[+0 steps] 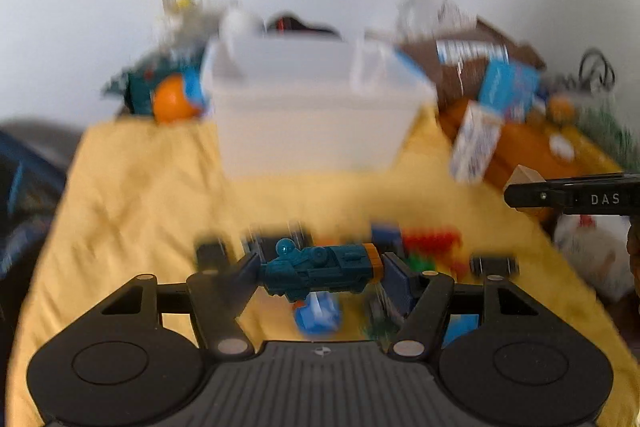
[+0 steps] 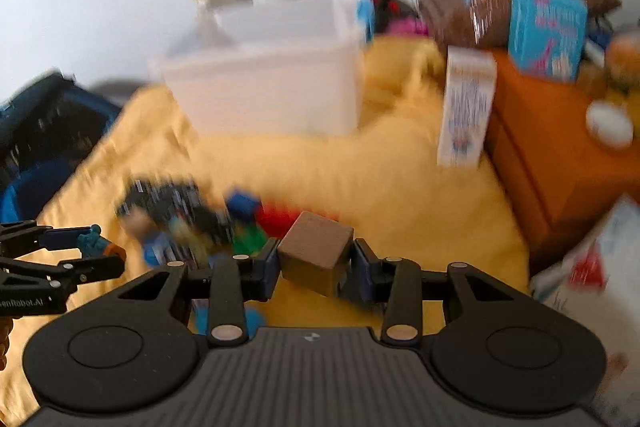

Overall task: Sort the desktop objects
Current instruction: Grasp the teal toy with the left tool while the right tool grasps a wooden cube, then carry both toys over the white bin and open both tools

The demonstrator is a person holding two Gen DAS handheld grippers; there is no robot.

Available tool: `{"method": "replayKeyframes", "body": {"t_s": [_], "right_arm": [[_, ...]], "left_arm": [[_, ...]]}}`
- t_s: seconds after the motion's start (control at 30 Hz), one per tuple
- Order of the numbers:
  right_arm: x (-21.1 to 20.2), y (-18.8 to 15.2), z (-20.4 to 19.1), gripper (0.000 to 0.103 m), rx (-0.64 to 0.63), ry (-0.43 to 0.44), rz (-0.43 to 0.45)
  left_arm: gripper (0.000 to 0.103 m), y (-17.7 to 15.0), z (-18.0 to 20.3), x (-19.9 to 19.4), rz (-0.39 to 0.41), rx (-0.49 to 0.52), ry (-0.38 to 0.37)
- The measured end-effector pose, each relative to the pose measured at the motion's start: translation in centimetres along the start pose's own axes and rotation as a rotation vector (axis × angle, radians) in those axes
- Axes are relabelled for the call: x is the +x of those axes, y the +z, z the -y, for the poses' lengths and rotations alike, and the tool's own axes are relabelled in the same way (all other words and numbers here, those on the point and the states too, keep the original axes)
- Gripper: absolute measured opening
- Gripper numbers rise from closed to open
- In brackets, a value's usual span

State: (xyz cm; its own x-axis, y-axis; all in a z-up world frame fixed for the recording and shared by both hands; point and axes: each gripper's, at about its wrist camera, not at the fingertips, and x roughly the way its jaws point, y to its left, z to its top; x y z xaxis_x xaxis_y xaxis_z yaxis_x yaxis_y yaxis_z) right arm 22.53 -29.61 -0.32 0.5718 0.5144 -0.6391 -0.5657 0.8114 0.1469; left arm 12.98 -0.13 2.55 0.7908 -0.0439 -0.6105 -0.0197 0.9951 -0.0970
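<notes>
Clamped crosswise between the fingers of the left gripper (image 1: pixel 320 273), a teal toy vehicle (image 1: pixel 320 269) with an orange end is carried above the yellow cloth (image 1: pixel 140 187). Its long axis spans the gap, so each pad bears on one end. The right gripper (image 2: pixel 316 265) likewise grips a tan wooden cube (image 2: pixel 316 255), tilted on one corner, with the pads pressed on opposite faces. Both loads are off the surface. Below and just beyond the fingers lies a blurred heap of coloured bricks (image 2: pixel 276 217) and dark pieces; their individual shapes cannot be resolved. A white open bin (image 1: pixel 316 107) stands farther back at centre on the cloth, flanked on the right by an orange box (image 2: pixel 560 147) and upright cartons (image 2: pixel 466 111).

Judged step: transport of both held items toward a container, most plausibly the white bin. Good execution calls for constant squeeze, since the end-on hold of the vehicle and the tilted cube could each pivot. Each gripper should arrive above the bin's rim with the fingers well inside the opening before release, one gripper at a time, so the two, now near each other, do not collide.
</notes>
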Motion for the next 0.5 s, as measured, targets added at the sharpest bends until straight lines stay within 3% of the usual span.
{"method": "replayKeyframes", "body": {"t_s": [0.2,0.37,0.5], "right_arm": [[0.1,8.5,0.0,0.042,-0.048,0.032,0.086],[2.5,15.4,0.0,0.042,-0.048,0.072,0.044],[5.1,19.0,-0.4,0.042,-0.081,0.064,-0.014]], "left_arm": [[0.069,9.7,-2.8,1.0,0.043,0.007,0.011],[0.069,16.4,-4.1,4.1,-0.014,0.01,0.007],[0.069,19.5,-4.8,7.1,-0.093,-0.034,-0.02]]}}
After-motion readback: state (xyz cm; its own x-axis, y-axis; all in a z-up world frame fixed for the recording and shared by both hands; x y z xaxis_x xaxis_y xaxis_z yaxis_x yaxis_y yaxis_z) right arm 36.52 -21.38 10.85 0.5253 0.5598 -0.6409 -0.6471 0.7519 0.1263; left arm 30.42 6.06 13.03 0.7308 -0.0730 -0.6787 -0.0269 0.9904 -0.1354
